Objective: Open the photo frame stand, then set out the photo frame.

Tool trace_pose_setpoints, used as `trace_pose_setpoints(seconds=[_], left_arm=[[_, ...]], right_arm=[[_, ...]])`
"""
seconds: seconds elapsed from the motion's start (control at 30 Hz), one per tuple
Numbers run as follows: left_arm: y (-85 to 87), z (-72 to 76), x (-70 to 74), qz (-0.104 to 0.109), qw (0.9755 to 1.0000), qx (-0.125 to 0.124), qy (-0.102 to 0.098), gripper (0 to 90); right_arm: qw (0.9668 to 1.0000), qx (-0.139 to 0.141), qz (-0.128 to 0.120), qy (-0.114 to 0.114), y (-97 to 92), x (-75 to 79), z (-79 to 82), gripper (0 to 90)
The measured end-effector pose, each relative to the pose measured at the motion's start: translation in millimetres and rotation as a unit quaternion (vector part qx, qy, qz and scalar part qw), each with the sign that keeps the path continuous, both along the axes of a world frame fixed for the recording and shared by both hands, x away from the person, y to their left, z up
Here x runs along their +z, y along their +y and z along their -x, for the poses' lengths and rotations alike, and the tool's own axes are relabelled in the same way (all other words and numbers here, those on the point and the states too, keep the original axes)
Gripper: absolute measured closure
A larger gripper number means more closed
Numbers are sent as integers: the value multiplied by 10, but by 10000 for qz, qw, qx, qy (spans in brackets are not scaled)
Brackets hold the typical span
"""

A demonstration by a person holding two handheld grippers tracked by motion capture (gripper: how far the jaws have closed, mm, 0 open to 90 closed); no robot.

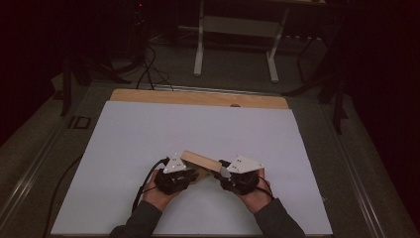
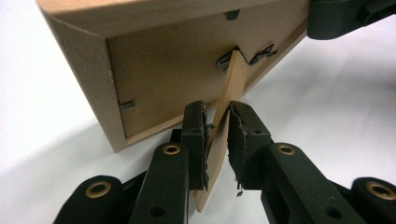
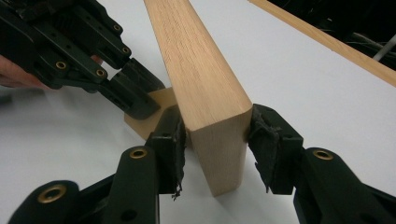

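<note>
High view: fixed above my side of the table, looking forward and down over the white sheet (image 1: pixel 198 134), far enough off to take in the whole top and the floor beyond. My forearms enter from its bottom edge.

Left gripper view: rides on my left gripper (image 2: pixel 217 123), looking along its jaws, very near the back of the wooden frame (image 2: pixel 163 70).

Right gripper view: rides on my right gripper (image 3: pixel 217 135), close on the frame's end, facing my left gripper.

All three views share the frame.
</note>
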State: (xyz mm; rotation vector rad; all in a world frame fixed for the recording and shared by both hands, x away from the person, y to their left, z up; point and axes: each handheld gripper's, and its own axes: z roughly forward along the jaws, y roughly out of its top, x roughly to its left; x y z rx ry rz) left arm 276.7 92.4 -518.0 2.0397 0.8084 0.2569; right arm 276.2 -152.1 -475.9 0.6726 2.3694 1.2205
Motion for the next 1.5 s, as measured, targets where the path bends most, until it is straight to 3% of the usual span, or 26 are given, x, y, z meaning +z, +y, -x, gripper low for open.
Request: trace_pose_setpoints(seconds=[0.5, 0.67, 0.9, 1.5], left_arm=[[23, 65, -78, 80, 10000, 1, 16, 711], [42, 78, -84, 83, 9999, 73, -2, 614], [114, 114, -53, 176, 9997, 171, -62, 563], [312, 172, -1, 344, 9989, 298, -142, 606]], right_arm=[[9999, 103, 14, 107, 17, -41, 72, 515], [9996, 104, -35, 258, 9, -88, 47, 434], [9991, 115, -160, 373, -51, -89, 29, 355], [9973, 213, -183, 681, -334, -170, 29, 343]])
